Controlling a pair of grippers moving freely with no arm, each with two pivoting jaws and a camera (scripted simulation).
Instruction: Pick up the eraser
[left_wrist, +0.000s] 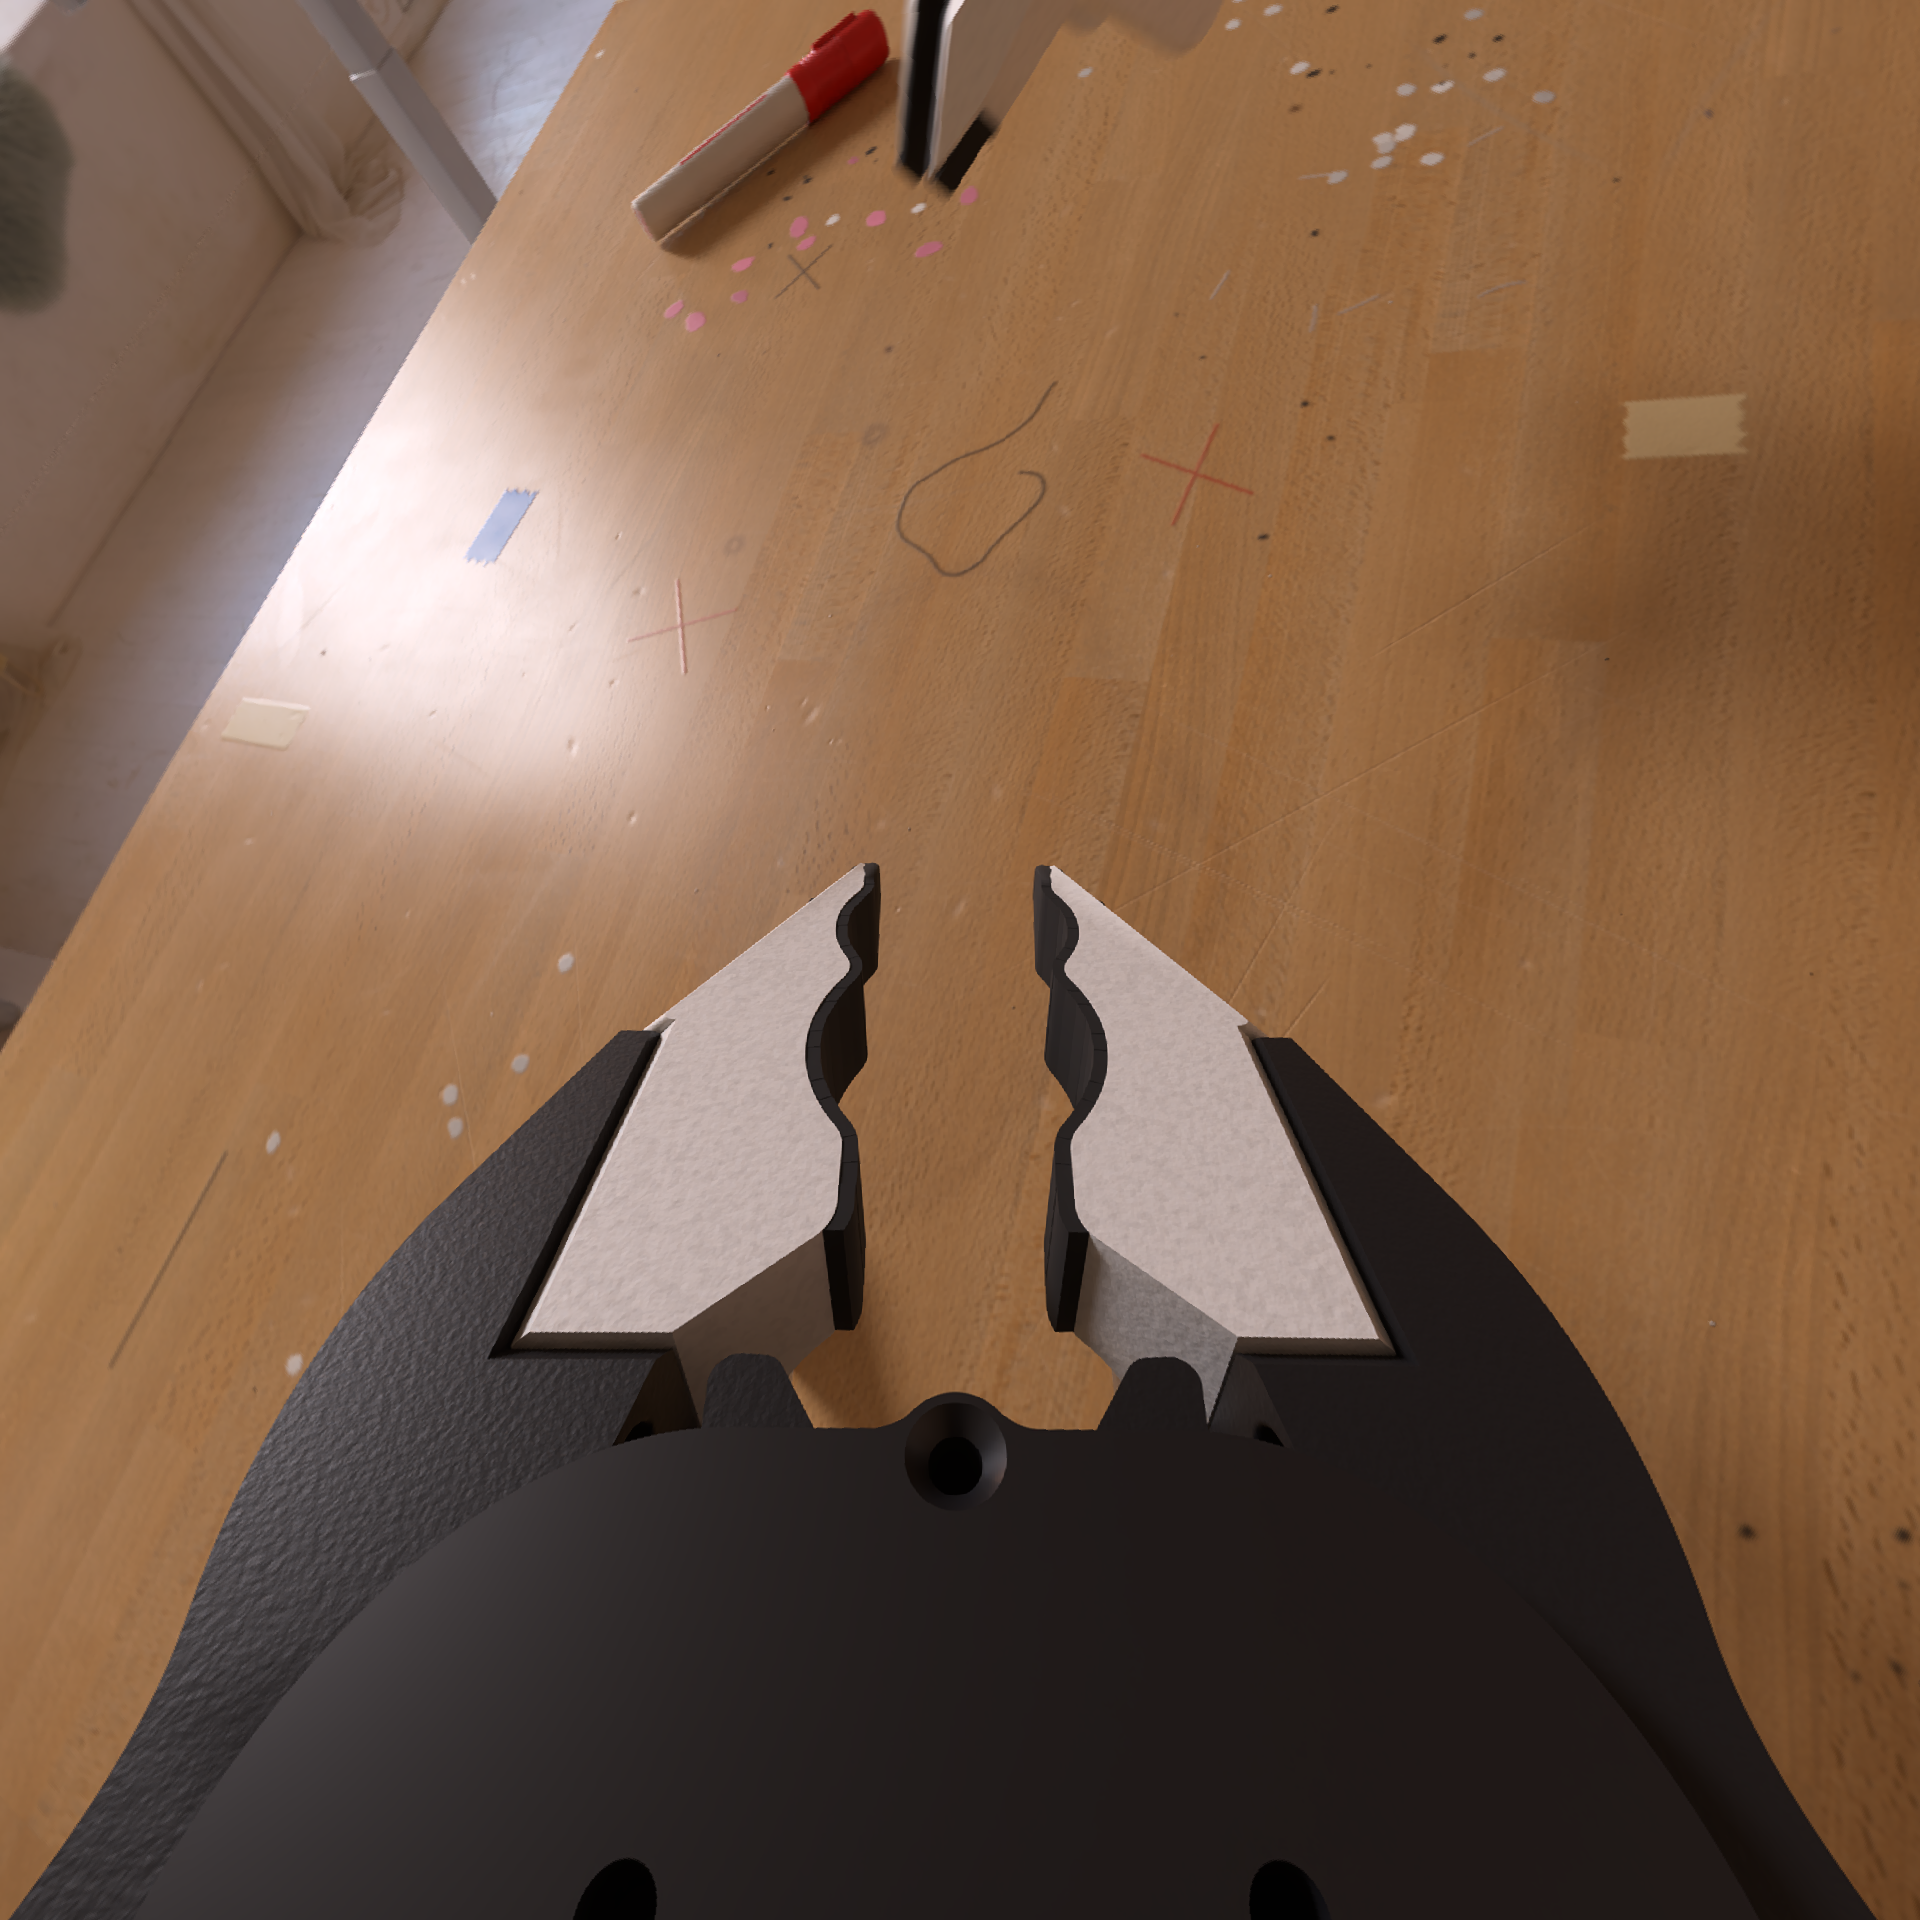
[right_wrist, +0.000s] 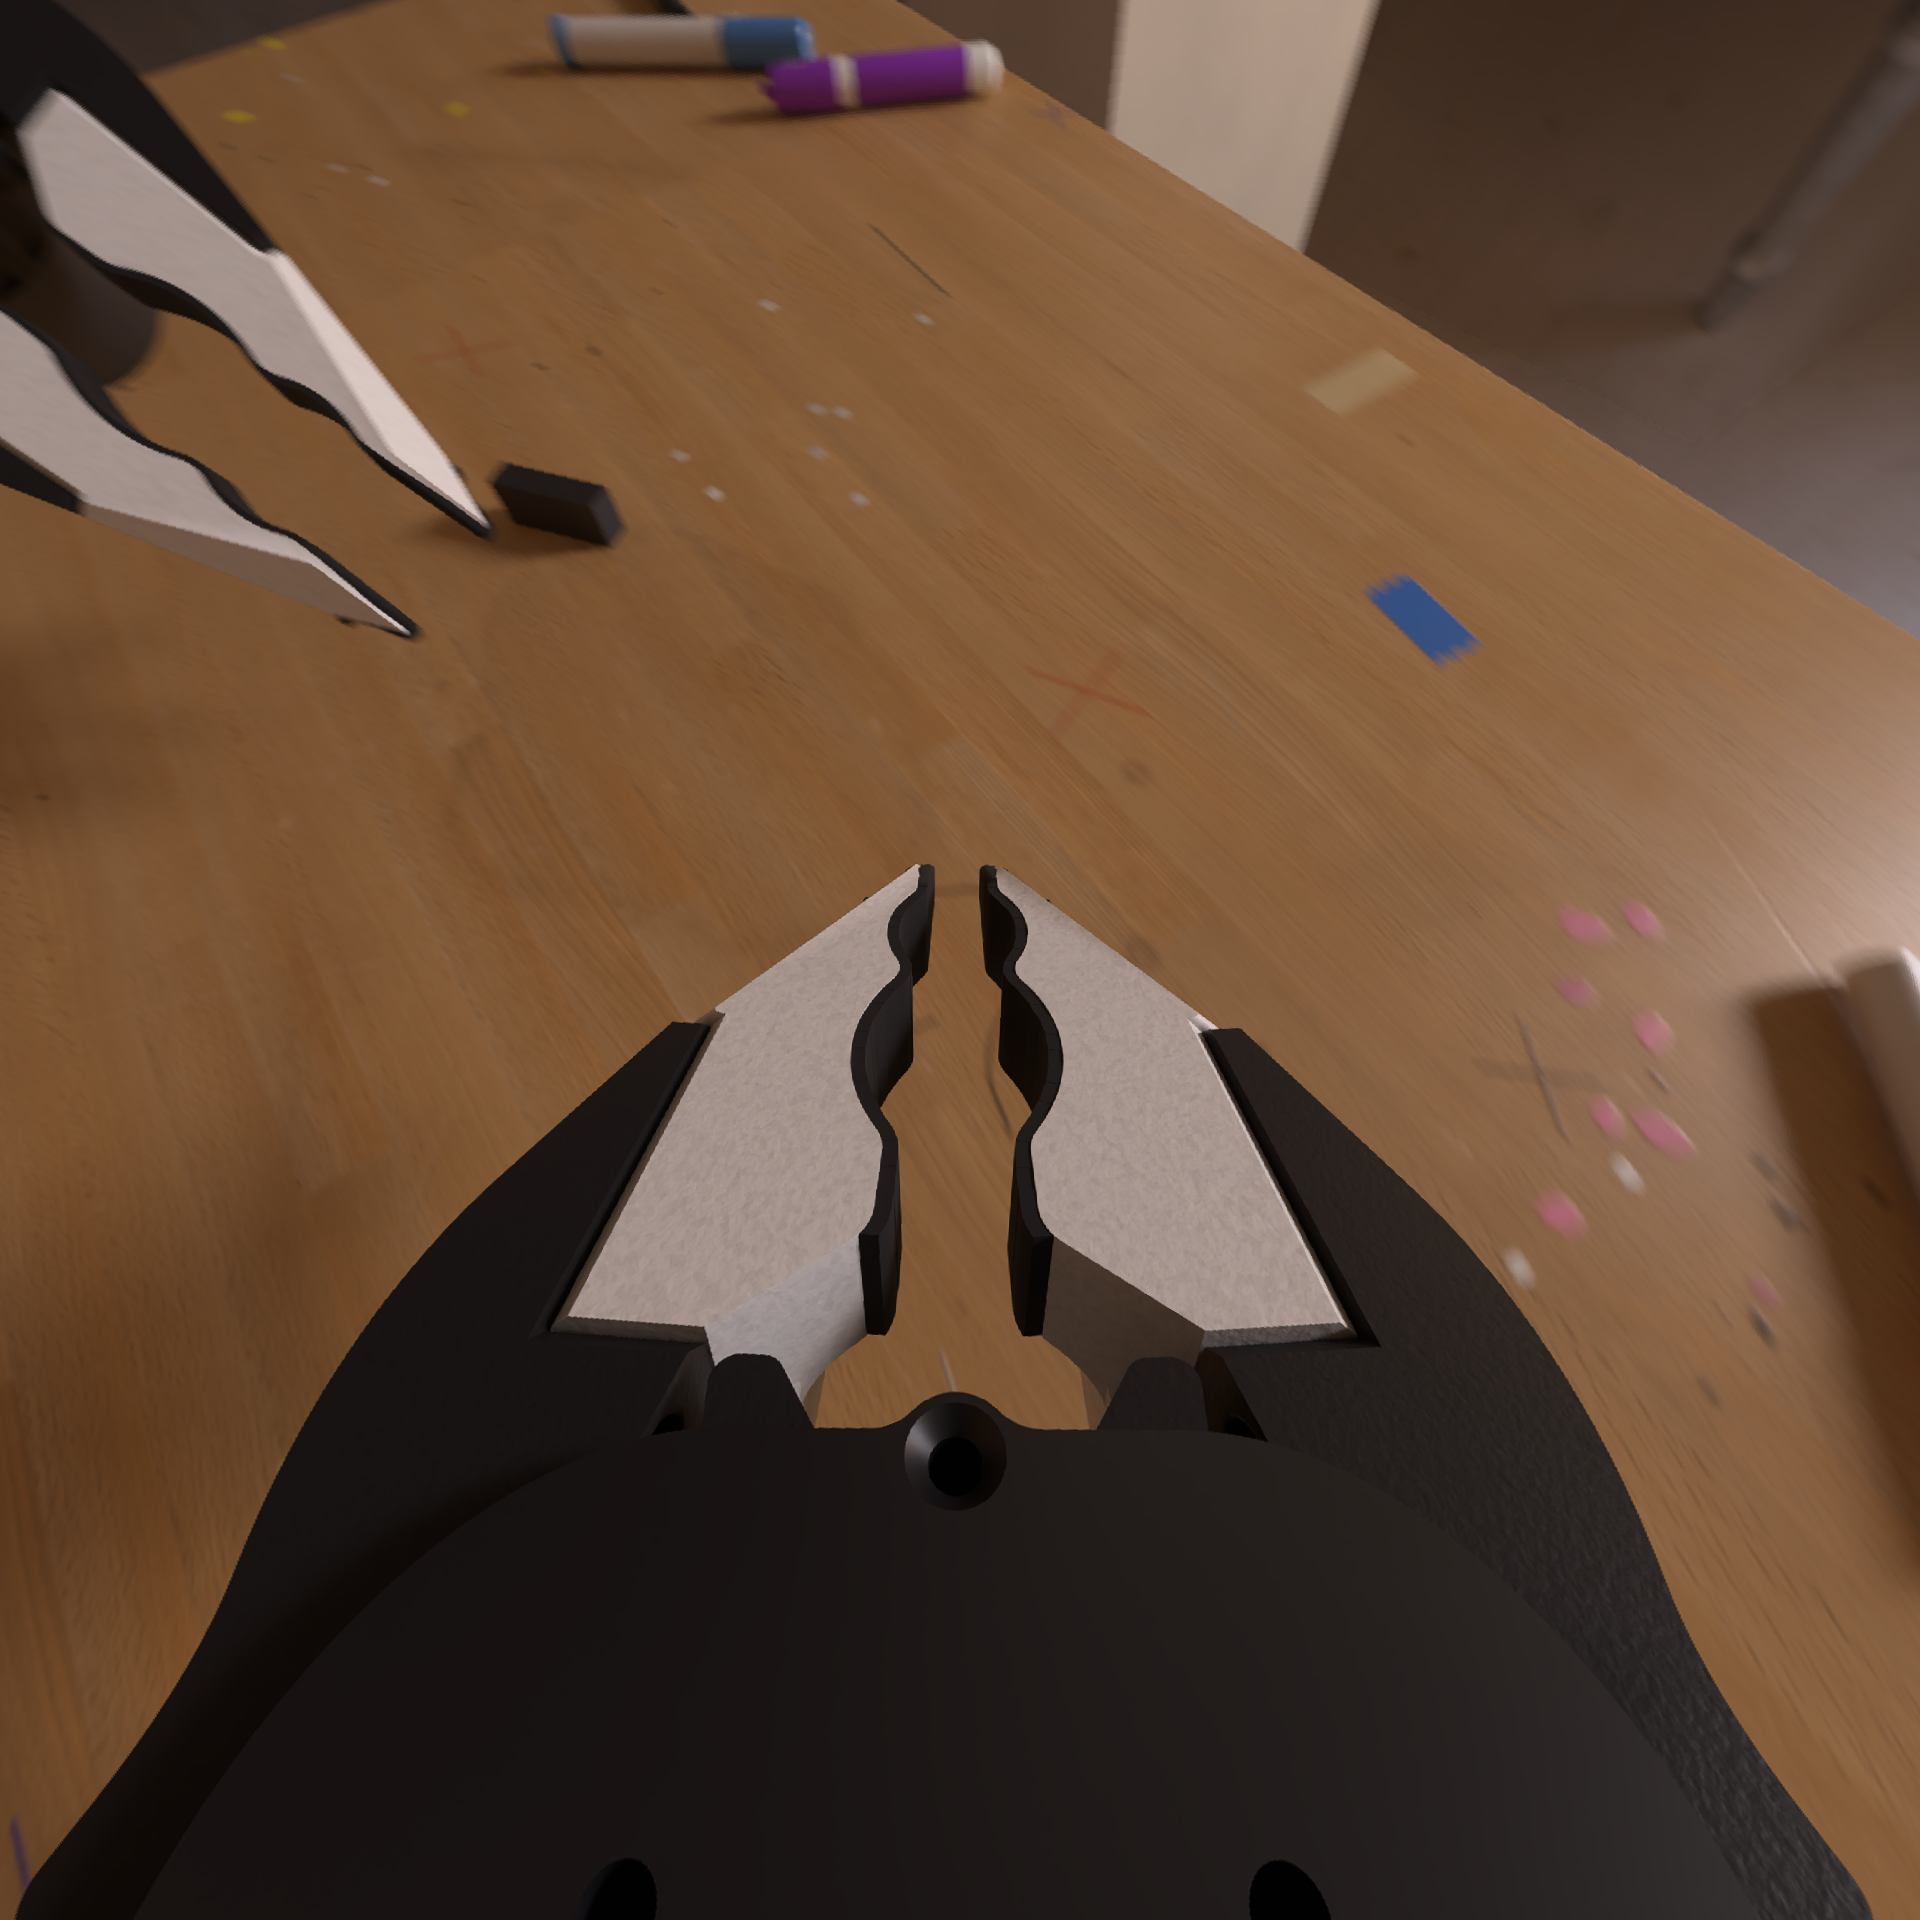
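On wooden table (right_wrist: 1039, 520), black eraser (right_wrist: 558, 503) lying flat, left gripper (right_wrist: 452, 577) tips just beside eraser, parted, holding nothing, right gripper (right_wrist: 956, 883) nearer than eraser, narrow gap, nothing held, blue marker (right_wrist: 681, 40) and purple marker (right_wrist: 883, 75) far beyond eraser

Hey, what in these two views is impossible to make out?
1. Right wrist view: a pale object at the right edge, blurred and cut off.
2. Right wrist view: whether the left gripper touches the eraser; the fingertip covers the gap between them.
3. Left wrist view: the right gripper, blurred and cut by the top edge; the eraser is out of frame.
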